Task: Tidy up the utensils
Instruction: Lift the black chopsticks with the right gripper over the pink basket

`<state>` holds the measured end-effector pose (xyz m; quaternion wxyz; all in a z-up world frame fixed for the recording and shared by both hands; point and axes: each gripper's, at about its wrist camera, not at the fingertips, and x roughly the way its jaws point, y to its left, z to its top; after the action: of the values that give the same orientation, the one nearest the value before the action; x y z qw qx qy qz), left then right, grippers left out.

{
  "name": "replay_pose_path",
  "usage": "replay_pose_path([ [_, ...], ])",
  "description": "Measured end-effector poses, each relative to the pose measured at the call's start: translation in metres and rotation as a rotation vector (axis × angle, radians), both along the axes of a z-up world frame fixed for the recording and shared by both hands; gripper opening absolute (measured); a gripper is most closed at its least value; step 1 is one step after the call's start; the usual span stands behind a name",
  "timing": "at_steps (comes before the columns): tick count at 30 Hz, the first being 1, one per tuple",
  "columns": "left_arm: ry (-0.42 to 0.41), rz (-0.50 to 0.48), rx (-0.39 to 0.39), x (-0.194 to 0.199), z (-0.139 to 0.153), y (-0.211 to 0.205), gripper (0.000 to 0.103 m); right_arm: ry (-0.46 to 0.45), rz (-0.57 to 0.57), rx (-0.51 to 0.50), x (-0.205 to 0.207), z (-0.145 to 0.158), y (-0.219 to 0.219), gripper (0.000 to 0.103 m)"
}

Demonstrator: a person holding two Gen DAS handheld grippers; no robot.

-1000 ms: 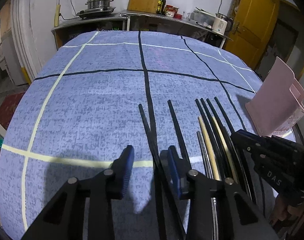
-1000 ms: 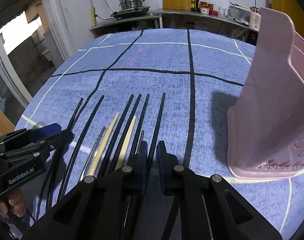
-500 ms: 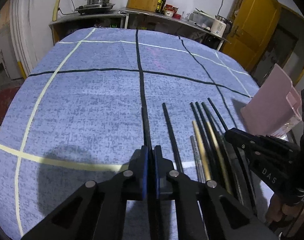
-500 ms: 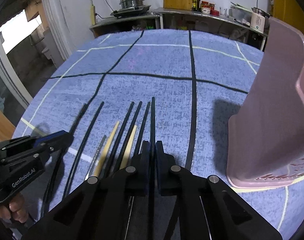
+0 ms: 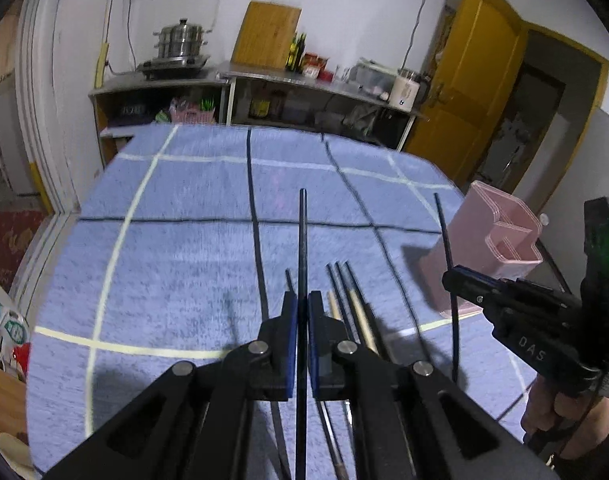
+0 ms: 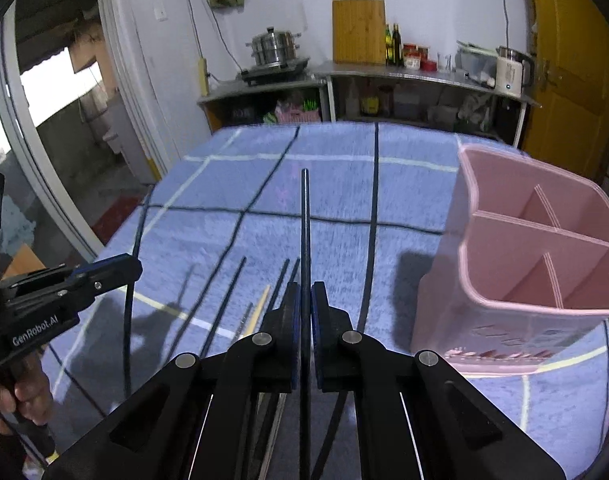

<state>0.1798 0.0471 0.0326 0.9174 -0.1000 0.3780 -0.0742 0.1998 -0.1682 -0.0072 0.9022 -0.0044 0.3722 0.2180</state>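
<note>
Now, progress notes.
Left chopstick: a black chopstick (image 5: 302, 248) is clamped between the pads of the left gripper (image 5: 300, 320), lifted clear of the cloth, tip pointing away.
Right chopstick: a second black chopstick (image 6: 305, 224) is pinched in the right gripper (image 6: 302, 316), jaws closed tight on it, likewise raised off the table.
Both grips: jaws have just finished closing, each with a stick between them.
Loose chopsticks: several remain lying side by side on the blue tablecloth (image 5: 176, 272) — dark ones (image 5: 344, 280) and pale wooden ones (image 5: 360, 312), just below and between the grippers.
Holder: pink holder (image 6: 536, 248) stands upright to the right; all compartments visible from the right wrist view look empty.
Done: apparently nothing sorted yet; first two sticks only picked up.
Left to do: carry both sticks to the holder, drop them in a compartment, then repeat for the rest of the row.
Share complete: early, by my estimate.
</note>
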Motion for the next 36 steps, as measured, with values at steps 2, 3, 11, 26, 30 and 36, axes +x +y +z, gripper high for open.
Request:
replay_pose_path([
  [2, -0.022, -0.006, -0.009, -0.007, 0.012, 0.002, 0.005, -0.018, -0.001, 0.014, -0.008, 0.01, -0.005, 0.005],
  [3, -0.033, -0.01, -0.011, -0.01, 0.018, 0.002, 0.005, -0.028, -0.003, 0.022, -0.012, 0.016, -0.008, 0.005],
  [11, -0.087, -0.037, -0.011, -0.024, 0.053, -0.007, 0.005, -0.081, -0.02, 0.054, -0.035, 0.044, -0.026, 0.005],
  [26, -0.147, -0.165, -0.075, -0.006, 0.107, -0.055, 0.005, -0.179, -0.104, 0.106, -0.052, 0.096, -0.075, 0.005],
  [30, -0.152, -0.212, -0.108, 0.01, 0.118, -0.076, 0.005, -0.207, -0.151, 0.118, -0.048, 0.113, -0.097, 0.005],
  [36, -0.194, -0.255, -0.15, 0.029, 0.145, -0.103, 0.005, -0.263, -0.205, 0.132, -0.039, 0.138, -0.122, 0.005],
])
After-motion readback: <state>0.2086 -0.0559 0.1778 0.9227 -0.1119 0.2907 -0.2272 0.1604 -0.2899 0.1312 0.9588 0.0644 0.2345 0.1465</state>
